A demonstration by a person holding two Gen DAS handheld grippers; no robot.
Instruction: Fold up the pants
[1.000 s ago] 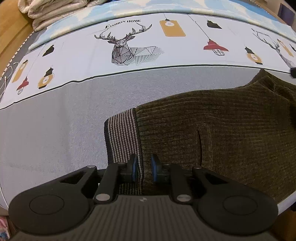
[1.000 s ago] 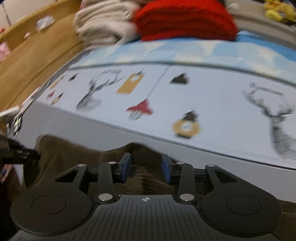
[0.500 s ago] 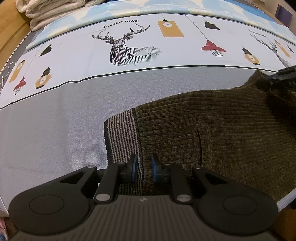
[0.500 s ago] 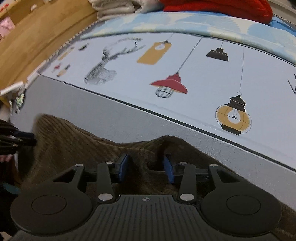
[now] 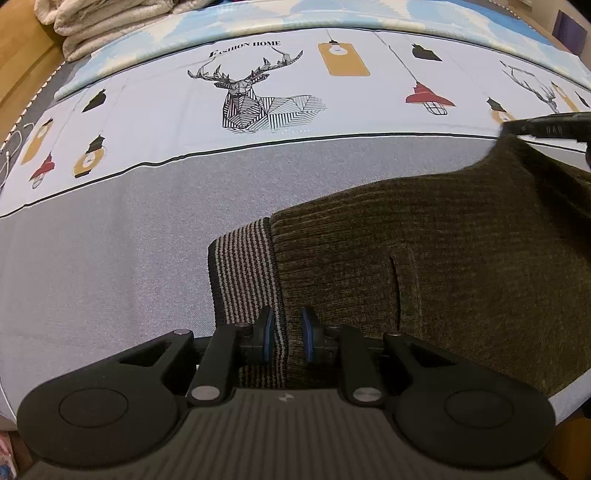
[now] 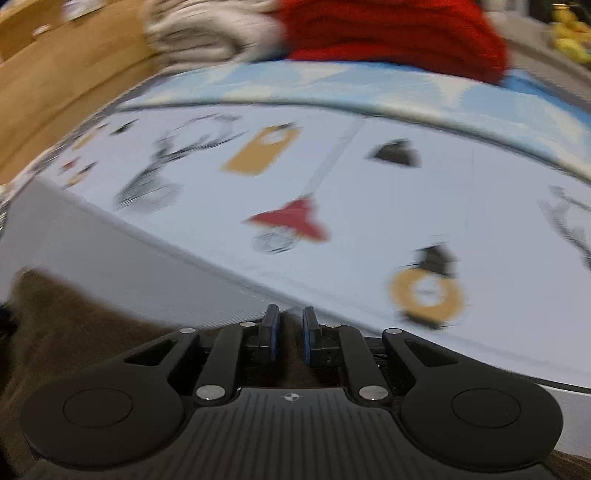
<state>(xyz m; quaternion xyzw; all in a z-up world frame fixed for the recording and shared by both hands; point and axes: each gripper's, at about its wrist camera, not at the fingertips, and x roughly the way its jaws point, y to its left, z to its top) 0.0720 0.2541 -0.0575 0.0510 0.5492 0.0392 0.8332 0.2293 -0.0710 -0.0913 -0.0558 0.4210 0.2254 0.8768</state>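
A: What is sitting nearest the lens in the left wrist view?

B: The left gripper [image 5: 285, 338] is closing its blue-padded jaws on the near edge of the pants [image 5: 443, 266], right where the striped waistband [image 5: 245, 275] is meeting the olive ribbed knit; the fabric is passing between the pads, so the claw is clamped on the garment.

A: And the right wrist view?

B: The right gripper [image 6: 290, 334] is holding its jaws close together, with dark olive cloth of the pants [image 6: 74, 332] showing in the narrow gap between them; the frame is blurring, yet the pinch on the fabric is reading clearly enough.

A: Where are the pants lying?

B: They are spreading across the grey band of the bedsheet [image 5: 110, 240]; the waistband is pointing left in the left wrist view, the ribbed body is running off to the right, and a short vertical slit [image 5: 394, 280] is showing in the knit; at the far right the cloth is rising into a peak where the right gripper [image 5: 543, 127] is lifting it off the sheet.

A: What is lying beyond?

B: The sheet's pale printed panel is carrying a geometric deer [image 5: 255, 99] under the words FASHION HOME, together with hanging lamp motifs [image 5: 428, 98]; farther back, a folded cream blanket [image 5: 96, 26] is resting at the left, and a red knitted pile [image 6: 391, 33] is sitting beside it at the top of the right wrist view; wood flooring [image 6: 66, 81] is showing at the far left.
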